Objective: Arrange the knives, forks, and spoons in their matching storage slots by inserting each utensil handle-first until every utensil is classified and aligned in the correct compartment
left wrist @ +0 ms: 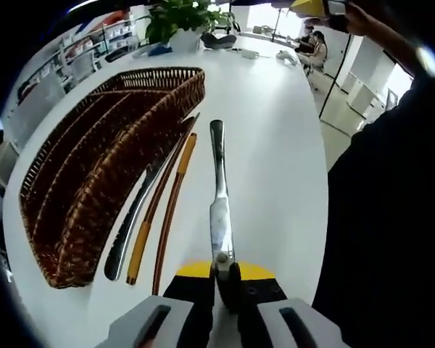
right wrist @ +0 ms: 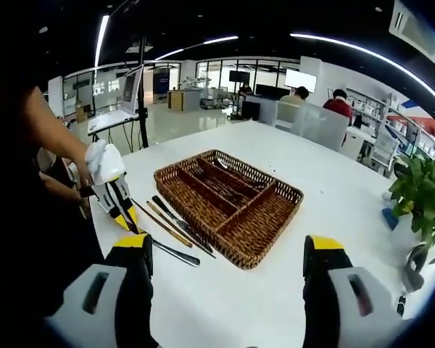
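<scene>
My left gripper (left wrist: 221,272) is shut on the blade end of a silver knife (left wrist: 217,181), whose handle points away over the white table. The same gripper (right wrist: 119,199) and knife (right wrist: 175,253) appear at the left of the right gripper view, low over the table. A brown wicker basket (left wrist: 65,232) with long compartments lies left of the knife. Between them rest a dark spoon (left wrist: 130,225) and two thin yellow-and-brown utensils (left wrist: 159,210). My right gripper (right wrist: 228,250) stands wide open with nothing between its jaws, short of the basket (right wrist: 268,225), which holds several utensils (right wrist: 217,181).
A potted plant (left wrist: 185,18) stands at the far end of the table (left wrist: 275,145), seen again as the plant (right wrist: 424,196) at the right edge. The person's dark sleeve (left wrist: 391,217) fills the right side. People sit at desks beyond the table.
</scene>
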